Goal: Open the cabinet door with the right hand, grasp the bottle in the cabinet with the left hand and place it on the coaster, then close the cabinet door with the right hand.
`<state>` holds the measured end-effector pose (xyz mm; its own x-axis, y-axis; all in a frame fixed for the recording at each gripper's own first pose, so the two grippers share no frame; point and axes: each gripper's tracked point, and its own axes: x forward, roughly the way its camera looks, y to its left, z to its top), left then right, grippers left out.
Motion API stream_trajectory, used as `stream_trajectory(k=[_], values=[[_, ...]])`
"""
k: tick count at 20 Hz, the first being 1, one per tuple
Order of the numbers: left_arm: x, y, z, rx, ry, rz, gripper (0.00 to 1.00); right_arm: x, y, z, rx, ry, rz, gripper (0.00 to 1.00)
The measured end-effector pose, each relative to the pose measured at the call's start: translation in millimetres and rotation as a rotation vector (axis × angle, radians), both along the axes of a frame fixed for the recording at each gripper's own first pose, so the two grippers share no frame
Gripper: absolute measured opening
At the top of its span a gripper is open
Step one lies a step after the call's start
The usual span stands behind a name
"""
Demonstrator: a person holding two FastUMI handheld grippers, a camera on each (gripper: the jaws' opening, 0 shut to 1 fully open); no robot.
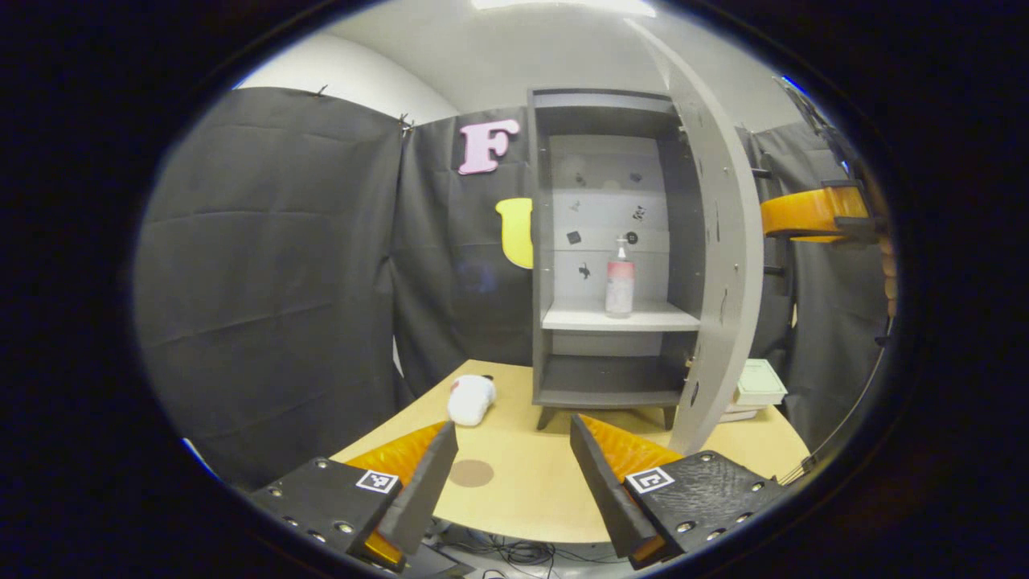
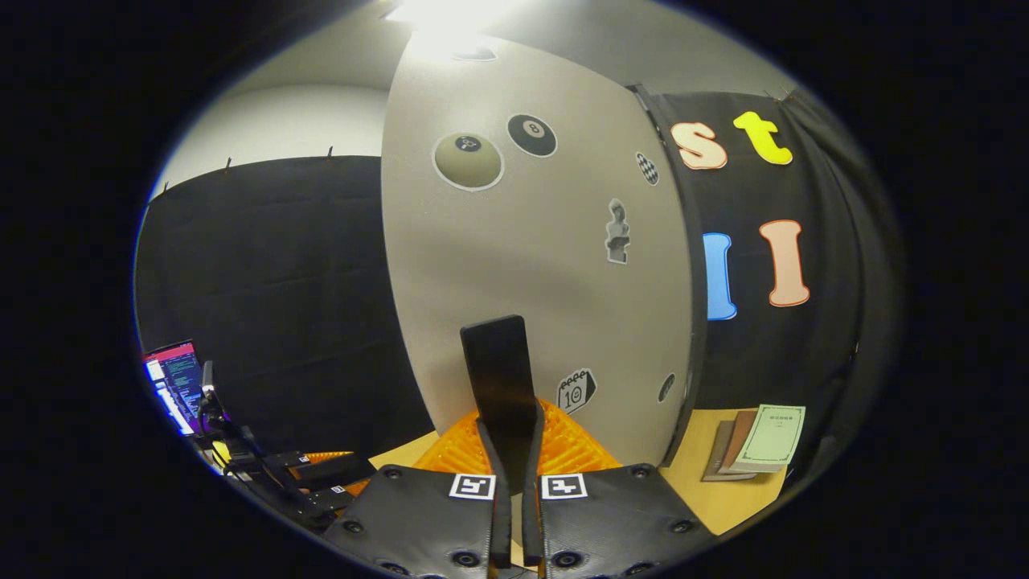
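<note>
Left gripper: fingers spread wide, holding nothing, poised over the near edge of the table. A round brown coaster lies on the tabletop between the fingers, bare. Beyond it, a white cloth-like object lies left of the cabinet. The cabinet door is swung open to the right. The bottle stands upright on the middle shelf, with no obstruction between it and the gripper.

Right gripper: fingers pressed together on the dark handle of the door's outer face. Books lie on the table to the right.
</note>
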<state>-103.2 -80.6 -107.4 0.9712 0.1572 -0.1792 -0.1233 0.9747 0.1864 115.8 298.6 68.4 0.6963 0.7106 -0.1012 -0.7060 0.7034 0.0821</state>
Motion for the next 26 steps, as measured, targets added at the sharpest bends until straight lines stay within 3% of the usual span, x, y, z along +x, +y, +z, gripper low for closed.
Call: stream_trajectory(k=[10,11,12,14,17,20,26], values=[[22.8,-51.9,-15.9,-0.015,0.026,-0.138,0.87,7.4,-33.7,1.2,-0.004,-0.009,-0.171,0.06],[21.7,-55.7,-18.5,-0.016,0.028,-0.151,0.85,10.1,-38.0,1.7,-0.009,-0.014,-0.194,0.10],[23.0,-59.4,-19.0,-0.016,0.031,-0.162,0.86,14.0,-41.7,1.5,-0.011,-0.016,-0.216,0.06],[27.6,-65.5,-19.8,-0.015,0.032,-0.184,0.87,15.7,-47.2,1.5,0.001,-0.011,-0.257,0.06],[43.3,-67.1,-22.9,-0.021,0.042,-0.213,0.85,18.9,-53.5,1.5,0.031,0.004,-0.318,0.06],[53.1,-65.8,-26.9,-0.014,0.054,-0.239,0.85,18.3,-48.1,2.6,0.071,0.032,-0.312,0.06],[73.9,-57.0,-33.6,-0.049,0.087,-0.291,0.86,21.2,-58.5,2.6,0.059,0.010,-0.401,0.02]])
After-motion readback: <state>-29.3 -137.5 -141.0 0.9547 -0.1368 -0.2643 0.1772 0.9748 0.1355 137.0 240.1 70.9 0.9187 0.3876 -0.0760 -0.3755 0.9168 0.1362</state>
